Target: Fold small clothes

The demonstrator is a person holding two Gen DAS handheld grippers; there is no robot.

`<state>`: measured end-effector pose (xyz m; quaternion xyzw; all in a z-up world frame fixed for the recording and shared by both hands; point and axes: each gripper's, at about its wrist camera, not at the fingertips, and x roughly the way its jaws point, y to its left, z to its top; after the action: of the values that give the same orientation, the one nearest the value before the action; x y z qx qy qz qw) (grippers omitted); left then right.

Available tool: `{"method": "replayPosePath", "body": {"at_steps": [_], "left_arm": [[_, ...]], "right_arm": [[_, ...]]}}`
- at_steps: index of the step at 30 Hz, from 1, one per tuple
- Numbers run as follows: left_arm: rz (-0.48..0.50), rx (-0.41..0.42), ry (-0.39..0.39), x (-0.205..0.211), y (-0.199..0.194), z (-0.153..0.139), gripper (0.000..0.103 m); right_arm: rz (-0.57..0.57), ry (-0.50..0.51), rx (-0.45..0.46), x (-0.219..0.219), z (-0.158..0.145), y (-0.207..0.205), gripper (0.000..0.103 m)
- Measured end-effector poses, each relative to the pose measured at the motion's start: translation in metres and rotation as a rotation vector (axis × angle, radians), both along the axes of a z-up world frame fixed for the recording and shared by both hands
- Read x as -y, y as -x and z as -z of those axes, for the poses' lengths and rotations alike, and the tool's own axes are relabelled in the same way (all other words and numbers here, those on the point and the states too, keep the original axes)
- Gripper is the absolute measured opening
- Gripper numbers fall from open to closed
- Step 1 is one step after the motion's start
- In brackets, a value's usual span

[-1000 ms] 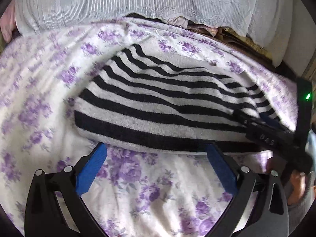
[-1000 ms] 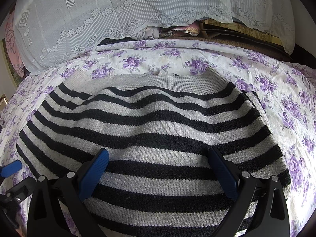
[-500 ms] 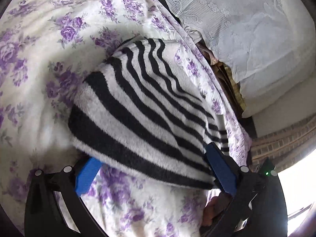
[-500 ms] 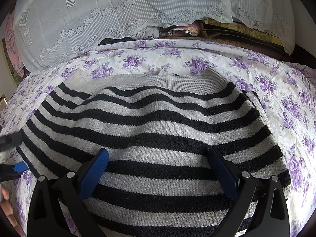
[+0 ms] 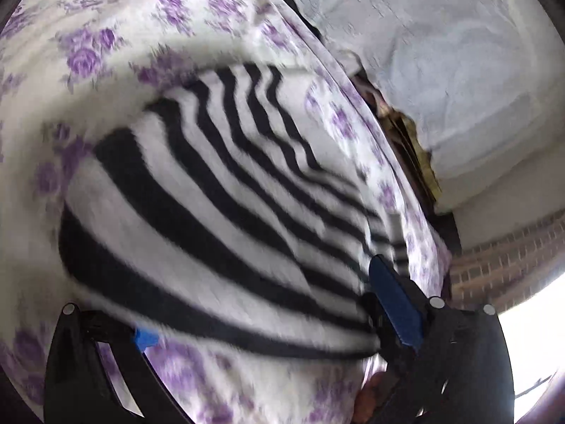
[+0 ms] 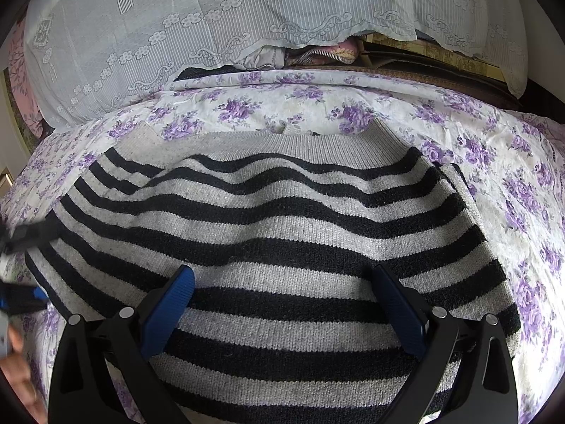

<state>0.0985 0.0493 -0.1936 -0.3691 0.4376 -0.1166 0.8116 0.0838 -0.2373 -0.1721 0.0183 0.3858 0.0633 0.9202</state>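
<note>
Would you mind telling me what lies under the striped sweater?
The striped sweater lies on a purple-flowered bedsheet, visible all around it. Anything directly beneath the sweater is covered and cannot be seen.

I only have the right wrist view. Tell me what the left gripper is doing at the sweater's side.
Observer: The left gripper is open, jaws wide apart, with the striped sweater edge lying between them.
Operator: Say whether either pad is under the fabric.
Observer: One blue pad is mostly hidden beneath the sweater's edge; the other pad is in plain sight.
Operator: Describe what's past the sweater from there.
Observer: The floral bedspread, then a brick wall beyond the bed's edge.
</note>
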Motion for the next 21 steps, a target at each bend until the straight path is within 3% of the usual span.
{"method": "replayPosePath", "body": {"at_steps": [2, 4, 7, 9, 13, 15, 18, 21], "left_arm": [[-0.028, 0.012, -0.051, -0.001, -0.009, 0.001, 0.086], [-0.022, 0.026, -0.14, 0.001, -0.01, 0.002, 0.069], [-0.029, 0.033, -0.159, 0.0, -0.007, 0.003, 0.06], [-0.036, 0.032, -0.152, -0.004, -0.004, 0.005, 0.057], [-0.044, 0.039, -0.132, -0.01, 0.0, 0.009, 0.057], [-0.047, 0.042, -0.137, -0.01, 0.0, 0.009, 0.058], [-0.027, 0.06, -0.138, -0.006, 0.001, 0.008, 0.073], [-0.006, 0.071, -0.17, 0.006, -0.004, 0.004, 0.084]], "right_arm": [[0.011, 0.003, 0.014, 0.0, -0.002, 0.002, 0.1], [0.057, 0.043, 0.092, -0.004, -0.014, 0.01, 0.1], [0.056, 0.056, 0.188, -0.019, -0.039, 0.009, 0.1], [0.072, 0.16, 0.135, -0.043, -0.044, -0.013, 0.1], [0.071, 0.331, -0.06, -0.08, -0.005, -0.068, 0.099], [0.096, 0.299, -0.04, -0.078, 0.005, -0.073, 0.1], [0.078, 0.237, -0.062, -0.068, -0.001, -0.069, 0.099], [0.099, 0.233, 0.004, -0.052, -0.017, -0.036, 0.099]]}}
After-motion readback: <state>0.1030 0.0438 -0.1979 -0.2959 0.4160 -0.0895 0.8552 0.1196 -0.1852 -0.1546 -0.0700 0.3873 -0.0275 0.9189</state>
